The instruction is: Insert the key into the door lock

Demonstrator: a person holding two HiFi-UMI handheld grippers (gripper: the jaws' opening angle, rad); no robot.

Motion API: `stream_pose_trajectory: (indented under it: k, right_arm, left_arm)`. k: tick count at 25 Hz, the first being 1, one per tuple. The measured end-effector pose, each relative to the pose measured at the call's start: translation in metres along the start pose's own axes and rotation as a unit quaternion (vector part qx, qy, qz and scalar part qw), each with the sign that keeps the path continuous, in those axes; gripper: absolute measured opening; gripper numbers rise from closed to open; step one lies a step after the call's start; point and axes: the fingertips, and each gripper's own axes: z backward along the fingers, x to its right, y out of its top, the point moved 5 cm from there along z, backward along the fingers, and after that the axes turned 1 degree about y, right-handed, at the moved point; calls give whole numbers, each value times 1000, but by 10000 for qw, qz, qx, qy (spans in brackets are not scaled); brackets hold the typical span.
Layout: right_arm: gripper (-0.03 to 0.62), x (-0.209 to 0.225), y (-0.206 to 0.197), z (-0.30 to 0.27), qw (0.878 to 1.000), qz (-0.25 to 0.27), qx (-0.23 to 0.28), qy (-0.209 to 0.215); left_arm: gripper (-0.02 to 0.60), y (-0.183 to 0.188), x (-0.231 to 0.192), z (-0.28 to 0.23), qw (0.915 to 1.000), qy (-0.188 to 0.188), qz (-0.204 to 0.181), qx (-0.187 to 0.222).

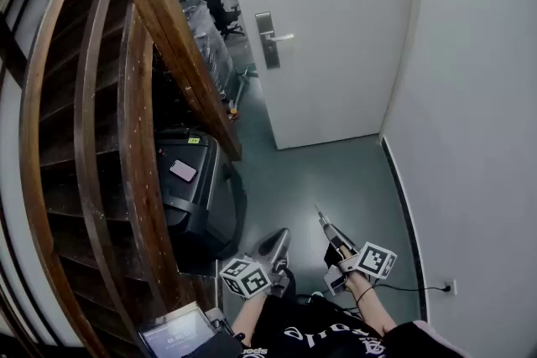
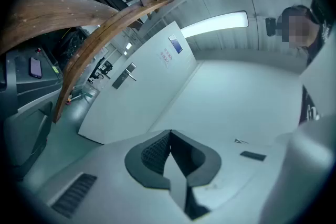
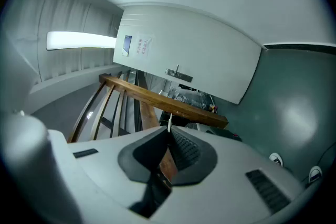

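White door (image 1: 336,54) stands shut at the far end of the teal floor (image 1: 336,180), with a paper notice at its top. Wooden banister (image 1: 180,46) runs down the left side, a black machine (image 1: 197,189) beneath it. Metal lock plate (image 1: 268,42) with lever handle sits at the door's left edge. Left gripper (image 1: 279,237): jaws pressed together, nothing between them. Right gripper (image 1: 324,222): pinching the key (image 1: 319,212), its thin blade protruding past the tips, pointed toward the door and well apart from the lock plate.
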Motion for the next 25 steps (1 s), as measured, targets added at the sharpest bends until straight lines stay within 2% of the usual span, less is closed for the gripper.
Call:
stream_pose_trajectory:
  k: [2, 6, 10, 14, 19, 22, 25]
  right_arm:
    - [34, 9, 6, -8, 9998, -38, -37, -204]
    - [34, 18, 23, -47, 9999, 41, -14, -133]
    - [34, 33, 37, -97, 9991, -38, -40, -420]
    - [34, 35, 59, -165, 9995, 7, 101, -312]
    - [34, 37, 82, -247, 9992, 305, 173, -202]
    - [34, 44, 89, -282, 9988, 288, 171, -363]
    - [34, 48, 95, -310, 9993, 137, 136, -327]
  left_arm:
    - [5, 8, -10, -11, 10000, -6, -32, 49]
    - [5, 30, -42, -35, 10000, -25, -60, 70]
    - [5, 62, -85, -64, 9999, -107, -61, 33]
    - [5, 110, -127, -96, 9994, -291, -153, -50]
    - [5, 164, -182, -128, 9990, -400, -211, -20]
    - [5, 186, -211, -143, 9990, -407, -183, 27]
    - [5, 197, -233, -155, 9994, -347, -52, 79]
